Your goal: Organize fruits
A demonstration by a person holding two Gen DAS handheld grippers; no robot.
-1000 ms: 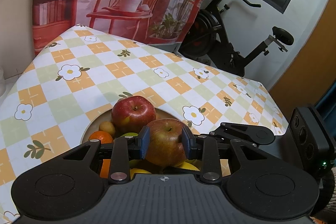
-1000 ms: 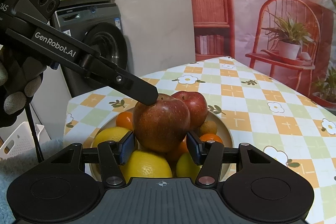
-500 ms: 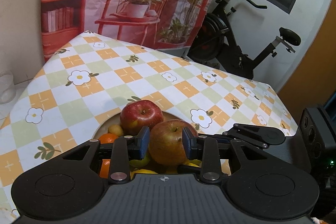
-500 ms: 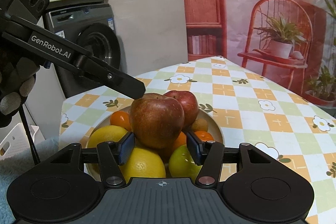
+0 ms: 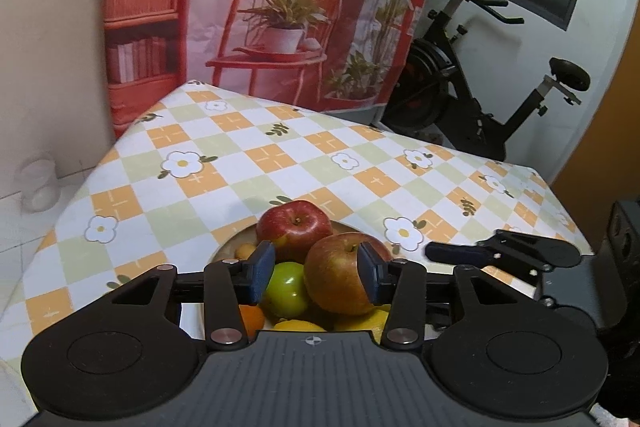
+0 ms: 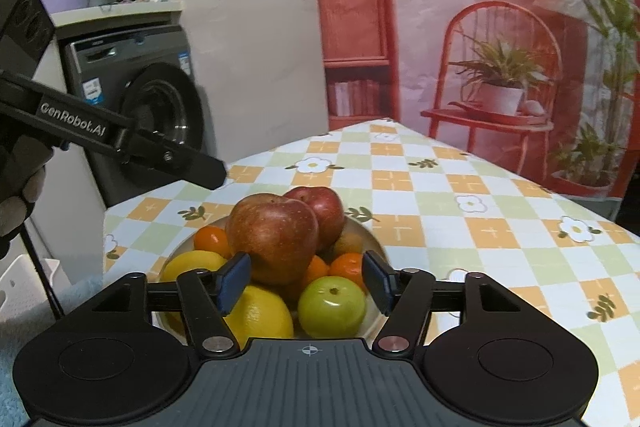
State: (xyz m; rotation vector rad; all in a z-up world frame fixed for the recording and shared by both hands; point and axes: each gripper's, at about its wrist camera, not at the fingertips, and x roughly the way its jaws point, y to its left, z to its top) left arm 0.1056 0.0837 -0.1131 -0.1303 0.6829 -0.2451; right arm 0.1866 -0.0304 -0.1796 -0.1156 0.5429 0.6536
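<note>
A shallow bowl (image 6: 371, 237) on the checked tablecloth holds a heap of fruit. On top sit a big russet apple (image 6: 272, 235) (image 5: 340, 277) and a darker red apple (image 6: 322, 207) (image 5: 294, 223). Below them lie a green fruit (image 6: 332, 307), lemons (image 6: 260, 315) and small oranges (image 6: 210, 239). My left gripper (image 5: 316, 273) has its jaws opening; the russet apple sits between them, against the right pad and clear of the left pad. My right gripper (image 6: 306, 281) is opening too, its pads apart just in front of that apple, touching nothing. A finger (image 6: 180, 161) of the left gripper reaches in from the left.
The tablecloth (image 5: 280, 163) stretches beyond the bowl to edges at the far side and right. A washing machine (image 6: 152, 115) stands left of the table, an exercise bike (image 5: 480, 107) behind it. A printed backdrop (image 6: 460, 27) hangs at the back.
Both grippers' jaws have widened and come off the russet apple, which stays on the heap. Both have drawn back and up a little, so more of the fruit shows.
</note>
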